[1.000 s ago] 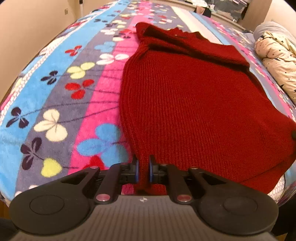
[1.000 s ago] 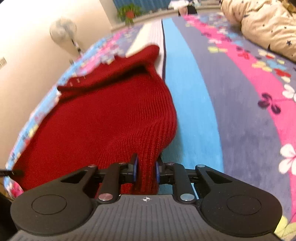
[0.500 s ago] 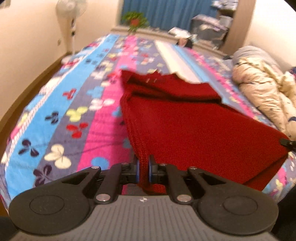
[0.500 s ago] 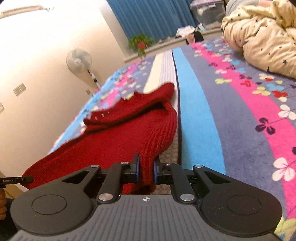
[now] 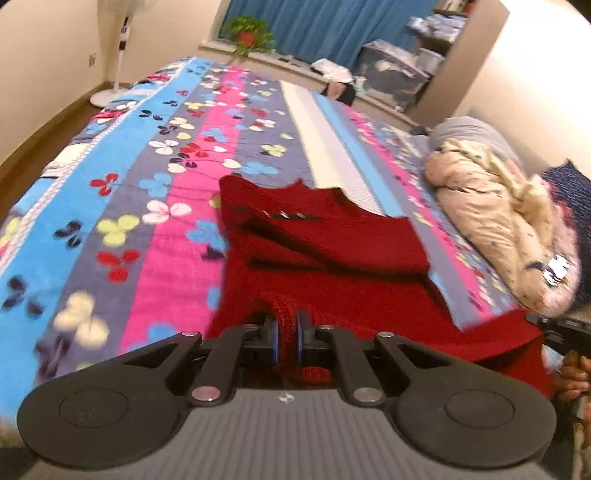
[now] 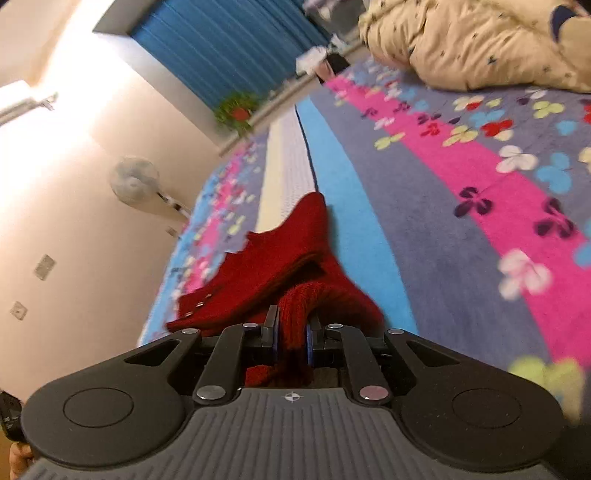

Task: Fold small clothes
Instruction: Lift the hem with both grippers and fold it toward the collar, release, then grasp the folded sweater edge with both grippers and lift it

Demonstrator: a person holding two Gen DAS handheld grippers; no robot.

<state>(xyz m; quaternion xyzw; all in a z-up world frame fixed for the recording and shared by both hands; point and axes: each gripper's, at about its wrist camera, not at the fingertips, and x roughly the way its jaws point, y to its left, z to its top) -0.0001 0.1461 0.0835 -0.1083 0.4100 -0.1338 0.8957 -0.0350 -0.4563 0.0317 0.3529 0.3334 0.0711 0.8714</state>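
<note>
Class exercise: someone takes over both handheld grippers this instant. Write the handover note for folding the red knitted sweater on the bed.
Left gripper: shut on the red sweater, at its near hem.
Right gripper: shut on the other near corner of the sweater.
Where: the near hem is raised off the striped floral blanket; the collar end with its small buttons lies on the bed.
Done: both corners gripped, hem raised.
Left: likely carry the hem over to the collar, lay it down, release, smooth.

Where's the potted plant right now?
The potted plant sits on the window ledge past the far end of the bed, below the blue curtain; in the left wrist view it is top centre-left, right of the standing fan.
</note>
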